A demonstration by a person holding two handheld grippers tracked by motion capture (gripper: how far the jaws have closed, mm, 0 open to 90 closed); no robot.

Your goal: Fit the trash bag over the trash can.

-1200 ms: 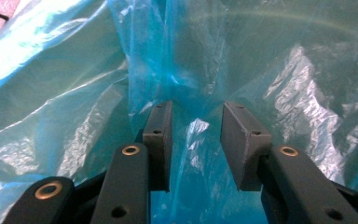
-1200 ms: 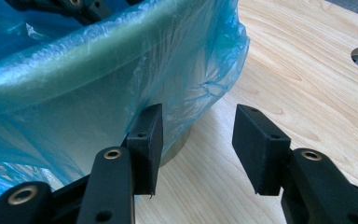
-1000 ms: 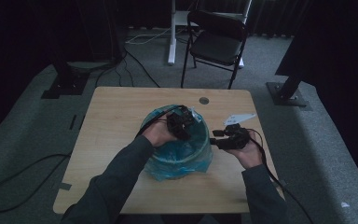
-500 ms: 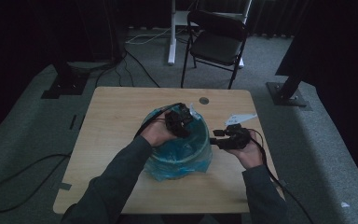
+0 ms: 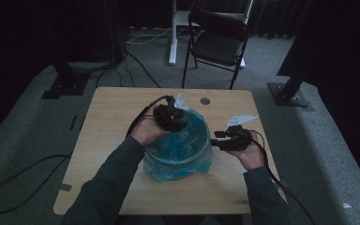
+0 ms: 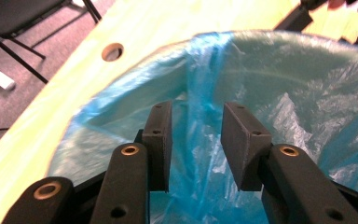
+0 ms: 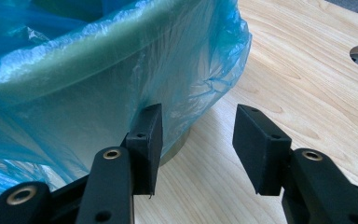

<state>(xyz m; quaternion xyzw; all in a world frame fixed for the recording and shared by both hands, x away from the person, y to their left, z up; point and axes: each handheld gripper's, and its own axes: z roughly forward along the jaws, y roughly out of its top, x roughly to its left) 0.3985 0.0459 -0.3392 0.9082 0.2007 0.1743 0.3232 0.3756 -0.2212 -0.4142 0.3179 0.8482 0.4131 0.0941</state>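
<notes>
Tabletop [image 5: 108, 140] bin [image 5: 180, 152]: left tongs [image 6: 193, 140] gape over liner [image 6: 279, 93]; right tongs [image 7: 198, 149] gape beside, empty.

No readable text, label, brand name, number or sign appears anywhere — not on the blue bag-lined bin [image 5: 180, 150] at centre frame, nor on the wooden table [image 5: 112, 122] beneath it.

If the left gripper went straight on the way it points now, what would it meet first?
Most likely the blue bag lining the bin: the left gripper sits with open jaws over the rim, aimed into the lined inside, with a fold of film just ahead. Depth is hard to judge.
</notes>
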